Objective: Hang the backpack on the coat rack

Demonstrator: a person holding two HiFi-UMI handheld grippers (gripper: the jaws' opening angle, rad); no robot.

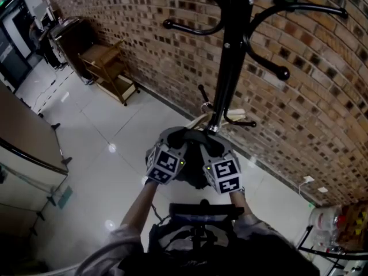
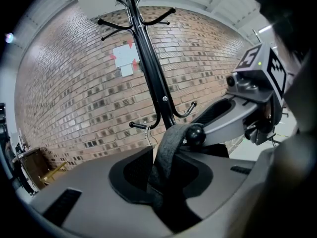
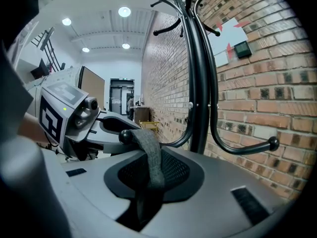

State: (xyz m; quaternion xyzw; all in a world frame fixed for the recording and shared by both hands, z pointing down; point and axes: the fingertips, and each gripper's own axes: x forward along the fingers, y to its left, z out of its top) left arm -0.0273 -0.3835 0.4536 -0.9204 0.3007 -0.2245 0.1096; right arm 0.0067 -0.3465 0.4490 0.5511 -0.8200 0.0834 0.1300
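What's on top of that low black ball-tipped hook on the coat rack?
A grey woven backpack strap is draped over the black ball-tipped hook, just behind its ball, pinched by the left tool and right tool. What hangs below is covered by the tools.

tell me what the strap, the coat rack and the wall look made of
The backpack strap looks like grey woven fabric, matte, with a fuzzy weave showing. The coat rack is probably metal with a glossy black coat: thin curved tubes catching highlights. The wall is brick: rough reddish-brown blocks with pale mortar lines.
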